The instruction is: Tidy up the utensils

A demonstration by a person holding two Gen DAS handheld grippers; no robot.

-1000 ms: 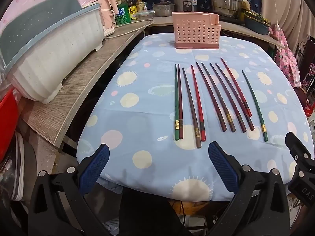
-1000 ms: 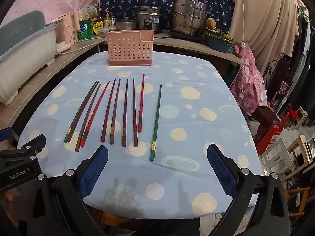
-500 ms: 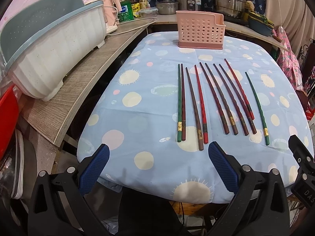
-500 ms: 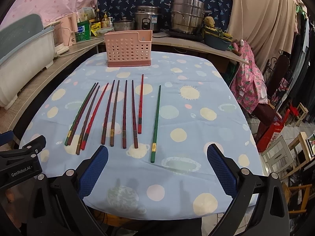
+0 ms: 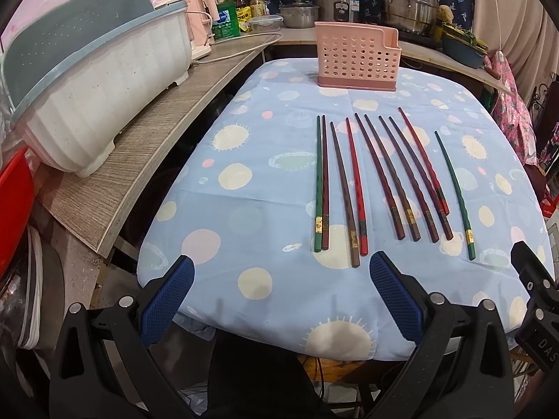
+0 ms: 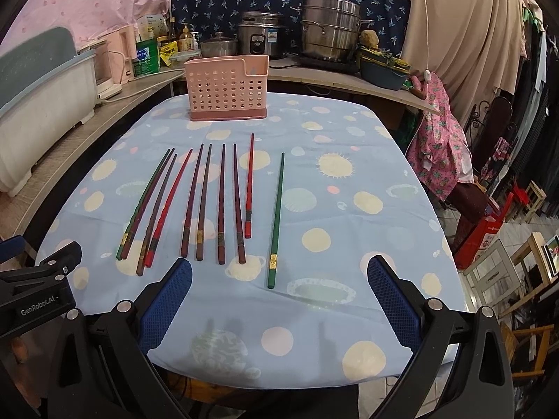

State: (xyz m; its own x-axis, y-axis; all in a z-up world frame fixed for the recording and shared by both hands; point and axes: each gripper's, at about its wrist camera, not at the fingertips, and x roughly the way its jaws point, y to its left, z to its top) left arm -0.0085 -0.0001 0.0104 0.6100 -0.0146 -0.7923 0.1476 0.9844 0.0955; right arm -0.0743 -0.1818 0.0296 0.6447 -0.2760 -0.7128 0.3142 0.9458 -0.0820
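Ten long lacquered chopsticks [image 5: 384, 181] lie in a loose row on the table covered with a pale blue cloth printed with cream suns and dots [image 5: 244, 174], thin tips pointing away toward the far edge. From the left wrist view they run: a green one and a dark maroon one touching side by side, a brown one, a bright red one, four dark maroon ones close together, another red one, then a lone green chopstick [image 6: 276, 220] set apart on the right. The pink perforated plastic utensil holder [image 5: 356, 57] stands upright near the far edge of the table, well apart from the chopsticks.

The left gripper [image 5: 281, 281] hovers over the near edge of the table with its blue-padded fingers [image 5: 167, 296] spread wide, holding nothing. The right gripper [image 6: 279, 282] hovers just beside it, likewise spread wide and holding nothing, the lone green chopstick's thick end lying between its fingers in the view.

A white ribbed dish rack with a grey-blue rim [image 5: 91, 80] sits on the wooden counter [image 5: 115, 188] to the left; steel pots [image 6: 330, 33] stand behind
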